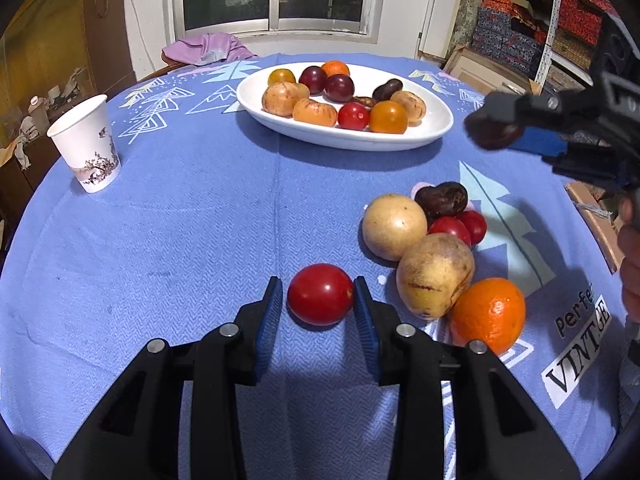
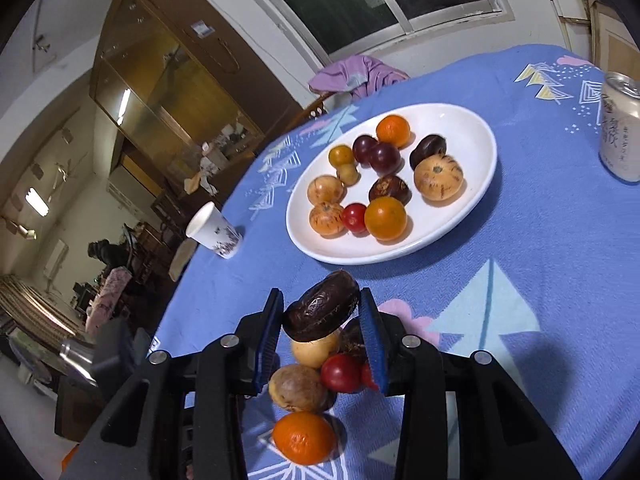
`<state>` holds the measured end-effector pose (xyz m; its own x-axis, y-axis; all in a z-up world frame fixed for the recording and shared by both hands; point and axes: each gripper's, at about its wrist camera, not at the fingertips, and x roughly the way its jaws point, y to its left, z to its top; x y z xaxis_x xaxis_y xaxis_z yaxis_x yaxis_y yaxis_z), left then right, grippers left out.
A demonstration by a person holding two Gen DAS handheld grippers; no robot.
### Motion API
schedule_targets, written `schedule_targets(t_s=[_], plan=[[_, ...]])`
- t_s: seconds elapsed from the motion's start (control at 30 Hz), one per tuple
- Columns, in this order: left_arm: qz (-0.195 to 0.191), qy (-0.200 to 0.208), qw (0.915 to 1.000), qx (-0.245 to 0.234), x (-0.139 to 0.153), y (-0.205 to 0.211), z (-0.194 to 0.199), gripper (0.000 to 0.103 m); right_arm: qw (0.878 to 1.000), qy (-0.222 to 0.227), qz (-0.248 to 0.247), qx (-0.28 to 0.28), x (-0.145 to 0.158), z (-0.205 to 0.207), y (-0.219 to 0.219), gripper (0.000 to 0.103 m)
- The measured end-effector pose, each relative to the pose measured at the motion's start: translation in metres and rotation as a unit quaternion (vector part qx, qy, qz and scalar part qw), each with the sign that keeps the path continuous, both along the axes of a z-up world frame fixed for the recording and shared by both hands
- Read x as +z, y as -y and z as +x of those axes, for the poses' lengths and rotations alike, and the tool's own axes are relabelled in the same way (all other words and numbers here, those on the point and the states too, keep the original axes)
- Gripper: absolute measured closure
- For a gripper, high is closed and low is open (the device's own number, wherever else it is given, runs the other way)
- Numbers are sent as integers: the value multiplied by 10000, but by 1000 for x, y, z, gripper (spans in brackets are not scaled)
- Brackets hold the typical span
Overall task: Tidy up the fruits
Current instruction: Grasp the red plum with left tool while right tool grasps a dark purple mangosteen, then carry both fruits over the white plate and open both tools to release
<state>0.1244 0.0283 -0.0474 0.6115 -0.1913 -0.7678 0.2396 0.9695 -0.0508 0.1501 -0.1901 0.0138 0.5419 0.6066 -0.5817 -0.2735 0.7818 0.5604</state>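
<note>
Carrying the dark fruit [image 2: 321,312] toward the white plate [image 2: 460,236] is the step in hand, as I judge it. My right tool [image 2: 320,320] holds this wrinkled, brown-black fruit clamped between its blue pads [image 2: 372,344], in the air short of the plate's near rim and above the loose fruit pile [image 2: 312,380]. My left tool [image 1: 320,300] stands narrow around a red tomato [image 1: 321,294] on the table [image 1: 180,240], well short of the plate. Its right pad touches the tomato; on the left I see a thin gap, so I cannot tell whether it is gripped firmly.

To do the carry well:
- Keep the squeeze steady; the skin looks shrivelled and may yield.
- Clear the plate rim before lowering.
- Aim for the bare patch at the plate's right end, away from the fruit already there, so nothing rolls.

Orientation: the dark fruit is an oblong. In the right wrist view its long axis runs crosswise between the pads, tilted, with the end nearer the plate's right side raised. The pads bear on its two ends.
</note>
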Motion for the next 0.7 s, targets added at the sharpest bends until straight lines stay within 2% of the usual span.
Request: schedule_targets(t_s=[0.1,0.27,0.47,0.57,0.7], plan=[[90,-5,9999,-74,-2,4,0,70,9999,-20,113,-123,1,-1,12,64],[-18,15,10000,-3,-1,0,0,70,9998,-97,104,-170,-4,0,18,64],[-88,441,9989,96,19,-4,-8,70,9997,41,150,-182,4,-6,20,64],[-141,618,9979,97,39,-2,-5,70,9990,210,257,-312,15,-10,29,64],[-285,1020,9943,91,88,5,14,70,9959,620,345,-562,40,-19,46,64]])
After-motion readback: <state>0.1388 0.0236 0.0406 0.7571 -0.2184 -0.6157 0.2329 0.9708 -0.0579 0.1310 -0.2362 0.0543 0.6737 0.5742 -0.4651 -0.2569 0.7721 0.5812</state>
